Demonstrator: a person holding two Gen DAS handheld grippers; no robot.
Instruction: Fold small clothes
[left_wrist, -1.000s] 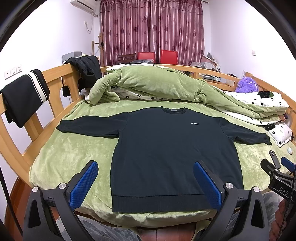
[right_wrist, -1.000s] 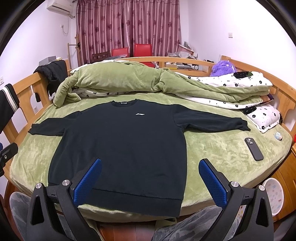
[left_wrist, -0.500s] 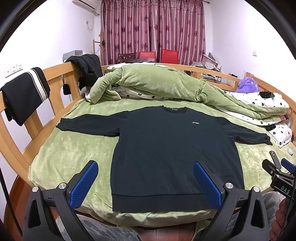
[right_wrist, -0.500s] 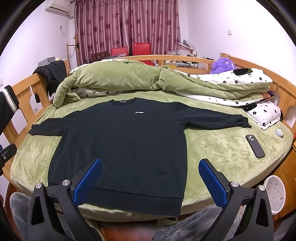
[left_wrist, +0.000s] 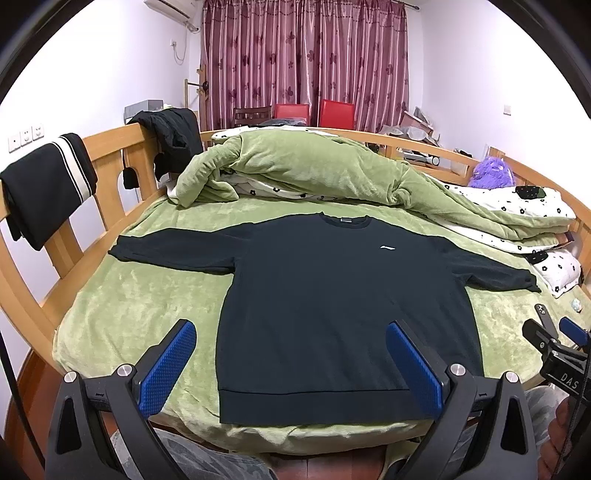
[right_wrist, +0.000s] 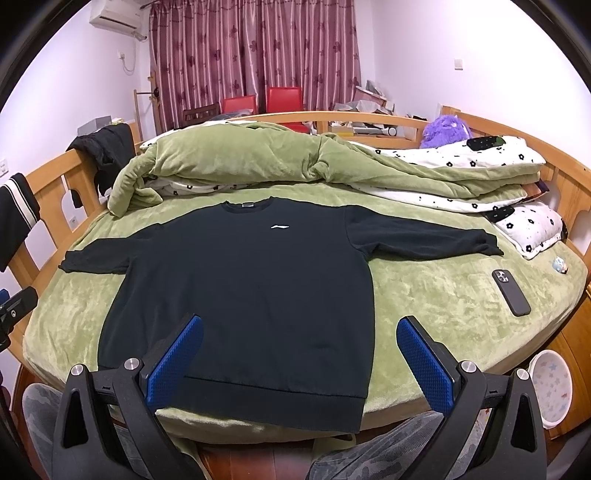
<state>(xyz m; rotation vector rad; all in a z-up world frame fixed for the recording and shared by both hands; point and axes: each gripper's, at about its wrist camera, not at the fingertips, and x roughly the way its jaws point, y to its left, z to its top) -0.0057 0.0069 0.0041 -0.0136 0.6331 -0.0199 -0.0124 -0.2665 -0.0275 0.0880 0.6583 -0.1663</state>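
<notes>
A black long-sleeved sweatshirt (left_wrist: 332, 295) lies flat and face up on the green bed cover, sleeves spread out to both sides, hem toward me. It also shows in the right wrist view (right_wrist: 251, 288). My left gripper (left_wrist: 291, 332) is open and empty, held above the hem near the bed's front edge. My right gripper (right_wrist: 299, 326) is open and empty, also above the hem, a little further right. The right gripper's tip shows at the right edge of the left wrist view (left_wrist: 554, 343).
A rumpled green quilt (right_wrist: 240, 158) and floral bedding lie behind the sweatshirt. A black phone (right_wrist: 511, 292) and a small trinket (right_wrist: 559, 264) lie on the bed at the right. Wooden bed rails (left_wrist: 110, 177) carry dark clothes. A white bowl (right_wrist: 550, 387) sits on the floor at the right.
Both views have shifted very slightly; the grippers stay open and the sweatshirt has not moved.
</notes>
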